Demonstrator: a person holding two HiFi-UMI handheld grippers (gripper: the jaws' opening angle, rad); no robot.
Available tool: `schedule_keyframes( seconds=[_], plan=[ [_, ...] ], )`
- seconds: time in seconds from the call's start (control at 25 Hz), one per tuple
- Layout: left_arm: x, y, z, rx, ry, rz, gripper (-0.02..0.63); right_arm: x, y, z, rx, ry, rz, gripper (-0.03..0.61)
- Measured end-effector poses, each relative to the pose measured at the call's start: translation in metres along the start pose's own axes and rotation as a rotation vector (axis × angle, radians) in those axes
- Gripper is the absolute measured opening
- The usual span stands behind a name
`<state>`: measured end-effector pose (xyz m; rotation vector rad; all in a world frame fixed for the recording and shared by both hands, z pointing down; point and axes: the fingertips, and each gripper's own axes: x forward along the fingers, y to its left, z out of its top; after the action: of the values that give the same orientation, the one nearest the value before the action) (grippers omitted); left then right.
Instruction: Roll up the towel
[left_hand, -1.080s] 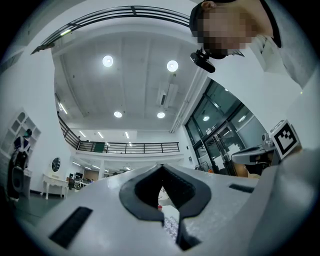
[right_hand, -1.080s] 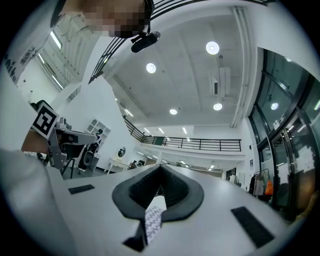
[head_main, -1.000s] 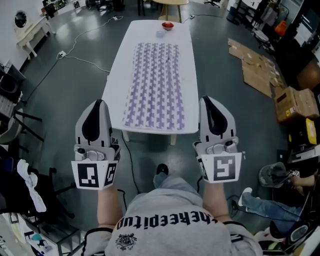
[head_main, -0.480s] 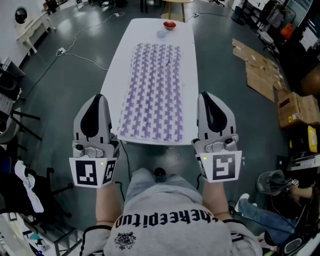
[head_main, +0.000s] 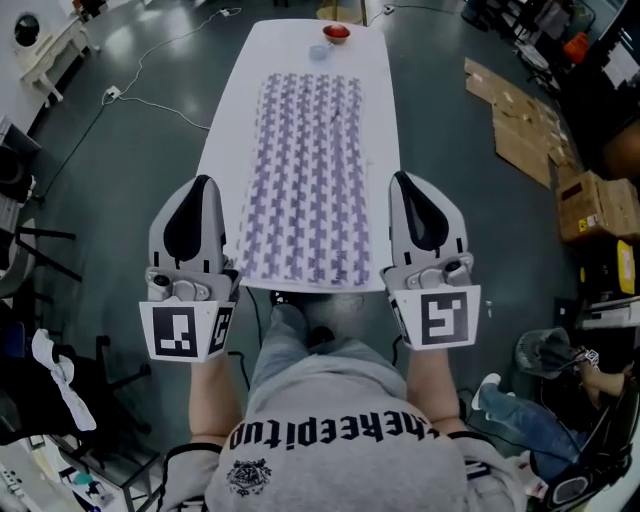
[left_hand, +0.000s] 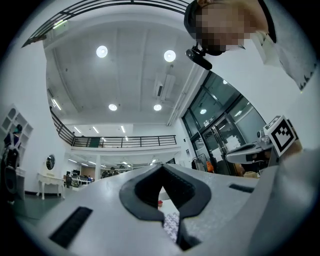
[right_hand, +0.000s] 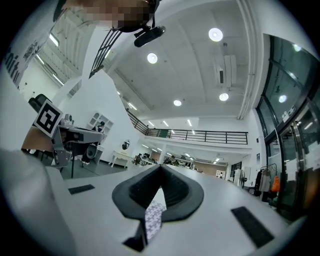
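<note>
My left claw (head_main: 205, 190) and right claw (head_main: 405, 185) are closed, empty. The towel (head_main: 305, 180) lies flat along the white table (head_main: 235, 140), a red bowl (head_main: 336, 33) at its far edge; cardboard (head_main: 520, 130) on the floor (head_main: 130, 150).

I'm in a big open lab-cum-workshop hall. Beyond my left gripper (head_main: 203, 185) a power cable (head_main: 152, 104) trails over the grey floor (head_main: 120, 190). Out past my right gripper (head_main: 408, 185) lie flattened cardboard (head_main: 518, 130) and cardboard boxes (head_main: 592, 205). Above both grippers I see a high ceiling with round lights (left_hand: 102, 51), a railed mezzanine (left_hand: 125, 141), tall glazing (left_hand: 222, 117), and a white desk (left_hand: 50, 180) far off.
</note>
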<state>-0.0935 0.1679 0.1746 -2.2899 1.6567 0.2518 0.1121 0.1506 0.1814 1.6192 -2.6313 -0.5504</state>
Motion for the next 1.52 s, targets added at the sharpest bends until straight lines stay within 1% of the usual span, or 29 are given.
schedule_keyframes(
  seconds=[0.24, 0.32, 0.4, 0.48, 0.56, 0.64, 0.76, 0.92, 1.04, 1.16, 1.28, 1.4, 1.48, 1.52],
  plan=[
    [0.025, 0.017, -0.050, 0.023, 0.112, -0.066, 0.003, 0.035, 0.018, -0.044, -0.015, 0.118, 0.054, 0.002],
    [0.027, 0.006, -0.064, 0.046, 0.166, -0.101, 0.003, 0.029, 0.019, -0.060, -0.029, 0.169, 0.091, 0.002],
    [0.024, -0.017, -0.080, 0.093, 0.227, -0.151, 0.003, 0.015, 0.018, -0.079, -0.044, 0.225, 0.139, 0.002],
    [0.018, -0.038, -0.106, 0.155, 0.296, -0.226, 0.003, 0.001, 0.022, -0.106, -0.057, 0.300, 0.193, 0.002],
    [0.001, -0.048, -0.141, 0.212, 0.384, -0.318, 0.003, -0.010, 0.041, -0.135, -0.058, 0.397, 0.244, 0.002],
    [-0.035, -0.055, -0.176, 0.241, 0.479, -0.409, 0.003, -0.028, 0.071, -0.157, -0.065, 0.479, 0.304, 0.002],
    [-0.106, -0.078, -0.217, 0.295, 0.607, -0.558, 0.005, -0.078, 0.113, -0.184, -0.093, 0.590, 0.405, 0.002],
    [-0.167, -0.098, -0.263, 0.381, 0.752, -0.757, 0.005, -0.128, 0.143, -0.227, -0.119, 0.723, 0.547, 0.003],
    [-0.199, -0.104, -0.288, 0.436, 0.830, -0.883, 0.013, -0.157, 0.159, -0.255, -0.129, 0.805, 0.642, 0.007],
    [-0.225, -0.100, -0.306, 0.484, 0.891, -0.985, 0.078, -0.181, 0.175, -0.279, -0.144, 0.875, 0.725, 0.055],
    [-0.249, -0.099, -0.319, 0.521, 0.945, -1.052, 0.121, -0.209, 0.191, -0.299, -0.179, 0.934, 0.810, 0.097],
    [-0.266, -0.105, -0.327, 0.527, 0.998, -1.092, 0.179, -0.231, 0.195, -0.317, -0.223, 0.982, 0.871, 0.132],
    [-0.273, -0.105, -0.334, 0.523, 1.032, -1.101, 0.205, -0.237, 0.196, -0.327, -0.256, 1.006, 0.896, 0.145],
    [-0.276, -0.105, -0.339, 0.522, 1.048, -1.101, 0.207, -0.238, 0.196, -0.331, -0.270, 1.015, 0.902, 0.152]
  ],
)
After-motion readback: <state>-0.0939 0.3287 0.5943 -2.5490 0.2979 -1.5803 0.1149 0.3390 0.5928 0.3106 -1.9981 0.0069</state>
